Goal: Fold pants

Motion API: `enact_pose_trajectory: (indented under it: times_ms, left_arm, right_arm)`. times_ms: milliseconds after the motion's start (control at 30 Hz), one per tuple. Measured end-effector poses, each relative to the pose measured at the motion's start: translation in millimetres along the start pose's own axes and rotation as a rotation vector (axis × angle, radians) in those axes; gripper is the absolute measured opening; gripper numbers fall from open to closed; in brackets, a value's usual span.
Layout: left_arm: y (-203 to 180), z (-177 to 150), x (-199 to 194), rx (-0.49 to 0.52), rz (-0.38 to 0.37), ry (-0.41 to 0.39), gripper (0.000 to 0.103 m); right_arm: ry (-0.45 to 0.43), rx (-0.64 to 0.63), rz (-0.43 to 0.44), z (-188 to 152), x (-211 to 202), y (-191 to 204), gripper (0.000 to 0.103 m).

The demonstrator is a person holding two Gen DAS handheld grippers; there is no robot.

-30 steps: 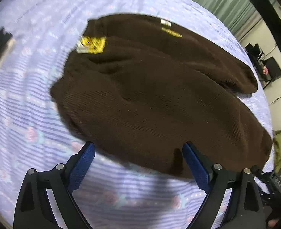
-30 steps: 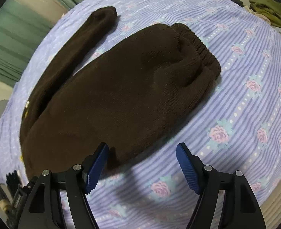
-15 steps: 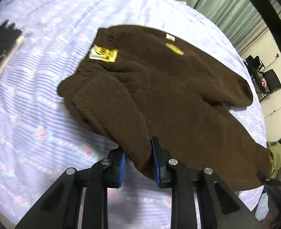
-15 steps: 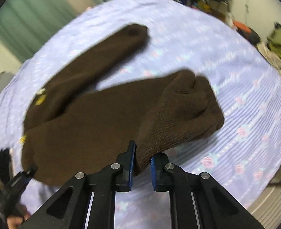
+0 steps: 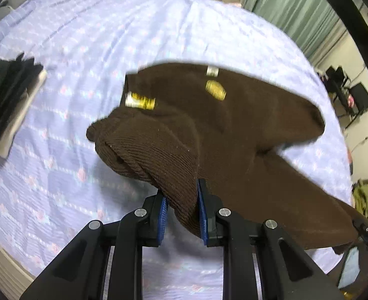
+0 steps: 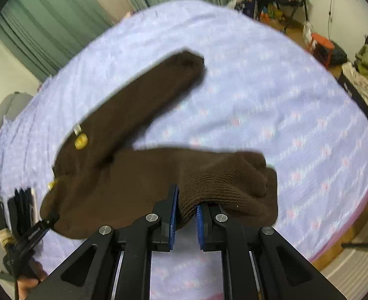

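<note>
The pants are clamped by the left tongs and right tongs; both edges should be raised evenly above the bed.

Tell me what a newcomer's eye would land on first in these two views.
The brown knit pants dominate both views, bunched and lifted off the lilac flowered bedsheet. The left gripper is shut on one edge, the right gripper on the other. Yellow labels stand out near the far end of the pants.
</note>
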State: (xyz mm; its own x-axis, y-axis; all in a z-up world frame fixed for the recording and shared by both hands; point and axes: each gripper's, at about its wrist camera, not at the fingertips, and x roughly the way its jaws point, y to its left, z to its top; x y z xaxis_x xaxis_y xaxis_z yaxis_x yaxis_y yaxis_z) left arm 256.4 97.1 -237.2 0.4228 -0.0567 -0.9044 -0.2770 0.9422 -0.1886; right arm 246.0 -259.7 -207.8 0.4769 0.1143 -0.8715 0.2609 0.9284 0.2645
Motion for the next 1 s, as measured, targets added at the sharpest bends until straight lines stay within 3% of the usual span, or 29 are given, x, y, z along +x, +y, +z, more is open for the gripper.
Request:
enact_pose_trajectory:
  times_ms: [233, 367, 567, 700, 733, 800, 833, 867, 900, 933, 1000]
  left_arm:
    - [-19.8, 71.9, 1.4, -0.064, -0.045, -0.086, 0.022]
    - [-25.3, 117.6, 16.5, -0.098, -0.064, -0.123, 0.022]
    - [-26.4, 173.2, 73.1, -0.119, -0.038, -0.059, 0.023]
    - [-23.3, 186.7, 102.9, -0.11, -0.036, 0.008, 0.029]
    - [-23.5, 190.5, 109.3, -0.094, -0.03, 0.028, 0.033]
    - [-23.4, 192.4, 111.5, -0.069, -0.01, 0.035, 0.052]
    - [-23.1, 193.3, 107.8, -0.056, -0.003, 0.021, 0.075]
    - [-22.2, 194.0, 102.3, -0.047, 0.001, 0.0, 0.091]
    - [-22.0, 194.5, 92.2, -0.038, 0.017, -0.037, 0.094]
    - [-21.5, 195.3, 79.6, -0.026, 0.035, -0.076, 0.096]
    - [-21.5, 194.9, 56.0, 0.003, 0.026, -0.134, 0.097]
  right_arm:
    - [-0.183, 0.041, 0.065, 78.8, 10.9, 27.6, 0.013]
    - [-0.222, 0.027, 0.071, 126.1, 36.8, 51.2, 0.013]
    - [-0.177, 0.003, 0.049, 177.7, 102.1, 80.0, 0.013]
    - [-0.145, -0.032, -0.001, 194.0, 139.7, 92.3, 0.013]
    - [-0.136, -0.034, -0.006, 196.0, 147.0, 93.7, 0.013]
    - [-0.136, -0.043, -0.011, 200.0, 155.3, 96.6, 0.018]
    - [-0.14, -0.05, -0.009, 201.2, 156.7, 97.4, 0.031]
    - [-0.143, -0.065, -0.017, 203.3, 157.2, 100.0, 0.041]
    - [-0.155, -0.074, -0.028, 204.8, 154.8, 102.3, 0.061]
    - [-0.183, -0.085, -0.026, 204.9, 148.0, 104.9, 0.069]
    - [-0.223, -0.105, -0.019, 202.5, 132.7, 108.1, 0.069]
